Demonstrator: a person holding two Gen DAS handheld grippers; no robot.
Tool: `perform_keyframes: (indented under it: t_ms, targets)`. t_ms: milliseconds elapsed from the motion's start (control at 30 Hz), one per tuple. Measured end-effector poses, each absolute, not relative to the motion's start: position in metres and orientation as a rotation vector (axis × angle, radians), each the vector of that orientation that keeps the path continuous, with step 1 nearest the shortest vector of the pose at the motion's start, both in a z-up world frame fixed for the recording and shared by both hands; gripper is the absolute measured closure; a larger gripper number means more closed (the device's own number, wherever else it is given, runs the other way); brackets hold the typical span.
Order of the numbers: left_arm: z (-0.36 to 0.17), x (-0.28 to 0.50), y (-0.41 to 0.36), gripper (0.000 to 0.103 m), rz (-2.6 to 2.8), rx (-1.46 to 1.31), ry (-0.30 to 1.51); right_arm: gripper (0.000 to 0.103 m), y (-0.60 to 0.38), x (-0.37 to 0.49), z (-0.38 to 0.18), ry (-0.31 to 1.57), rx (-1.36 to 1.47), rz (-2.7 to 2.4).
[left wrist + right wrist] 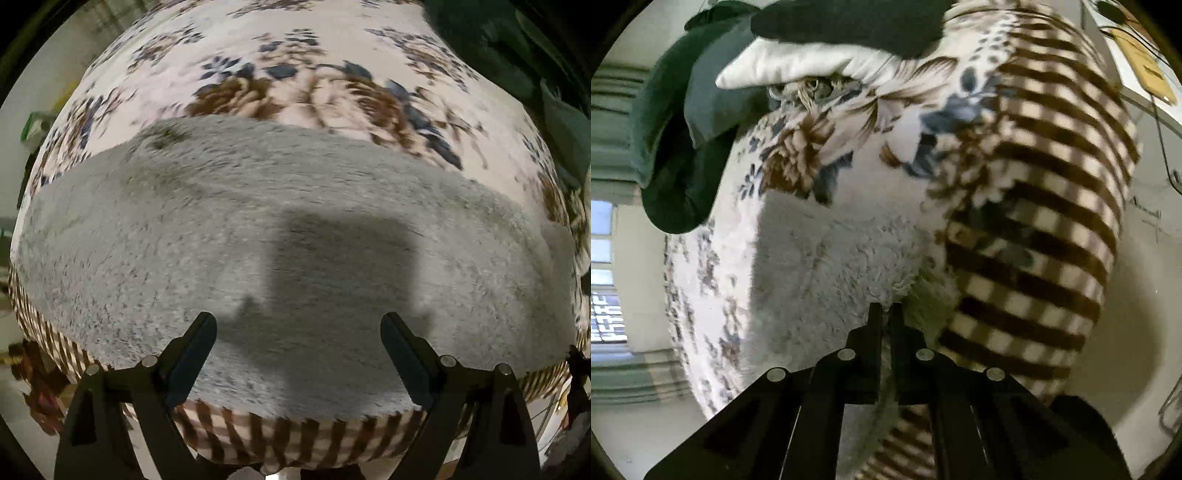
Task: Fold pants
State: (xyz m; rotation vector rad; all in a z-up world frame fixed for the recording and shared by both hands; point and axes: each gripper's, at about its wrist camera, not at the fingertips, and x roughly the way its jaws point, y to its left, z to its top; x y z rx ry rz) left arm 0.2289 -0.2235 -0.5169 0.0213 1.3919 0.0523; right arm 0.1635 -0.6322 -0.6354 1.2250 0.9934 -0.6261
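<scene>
Left wrist view: the grey fleece pants (280, 236) lie spread flat across a floral blanket (295, 74) with a brown checked border, and the left gripper (298, 332) hovers above them, fingers wide apart. In the right wrist view, the right gripper (885, 308) is pinched closed on the pants' edge, beside a white pillow (798, 62).

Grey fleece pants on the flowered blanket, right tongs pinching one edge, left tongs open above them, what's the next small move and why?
Probably lower the left tongs onto the grey pants and close on the near edge. They are wide open over flat fabric and hold nothing, while the right tongs are shut on the pants' edge beside the checked border. A second grip would likely let both lift the fold evenly.
</scene>
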Motion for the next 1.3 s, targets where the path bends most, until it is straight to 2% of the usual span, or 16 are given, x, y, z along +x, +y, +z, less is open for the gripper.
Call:
perform_keyframes:
  t_ms: [167,200,233,267,300,400,500,633,767,900,967,1000,1033,1133,1300]
  targets:
    - [-0.523,0.234,-0.241,0.012,0.029,0.035,1.399,0.097,-0.630,0.146,-0.641,1.101,1.228,-0.586]
    - [-0.527,0.236,-0.244,0.012,0.019,0.036,1.404,0.087,-0.634,0.142,-0.645,1.121,1.236,-0.597]
    - [-0.532,0.237,-0.248,0.012,0.010,0.039,1.407,0.068,-0.637,0.136,-0.648,1.118,1.259,-0.583]
    - [-0.536,0.240,-0.251,0.012,-0.002,0.037,1.407,0.055,-0.641,0.132,-0.654,1.092,1.305,-0.554]
    - [-0.541,0.241,-0.254,0.012,-0.017,0.033,1.410,0.037,-0.644,0.129,-0.659,1.052,1.337,-0.534]
    - [-0.565,0.246,-0.262,0.012,-0.055,0.037,1.429,0.033,-0.649,0.132,-0.678,1.018,1.366,-0.444]
    - [-0.592,0.250,-0.261,0.012,-0.053,0.018,1.457,0.033,-0.650,0.149,-0.711,1.008,1.405,-0.359]
    - [-0.611,0.261,-0.254,0.000,-0.060,-0.055,1.473,0.032,-0.655,0.165,-0.736,0.884,1.472,-0.307]
    - [-0.622,0.268,-0.259,0.000,-0.036,-0.039,1.501,0.032,-0.652,0.184,-0.743,0.767,1.526,-0.195]
    - [-0.624,0.268,-0.269,0.000,-0.004,-0.010,1.500,0.032,-0.643,0.209,-0.752,0.792,1.510,-0.175]
    - [-0.622,0.270,-0.275,0.000,0.002,-0.014,1.511,0.044,-0.640,0.217,-0.751,0.790,1.511,-0.174]
    - [-0.622,0.271,-0.276,0.000,-0.001,-0.016,1.514,0.062,-0.638,0.222,-0.748,0.786,1.516,-0.150]
    - [-0.620,0.272,-0.277,0.000,-0.005,-0.022,1.518,0.072,-0.635,0.221,-0.743,0.786,1.512,-0.142]
    - [-0.608,0.273,-0.266,0.000,-0.018,-0.056,1.508,0.080,-0.625,0.218,-0.723,0.798,1.460,-0.164]
    - [-0.565,0.268,-0.246,0.000,-0.026,-0.110,1.411,0.085,-0.609,0.232,-0.672,0.793,1.349,-0.200]
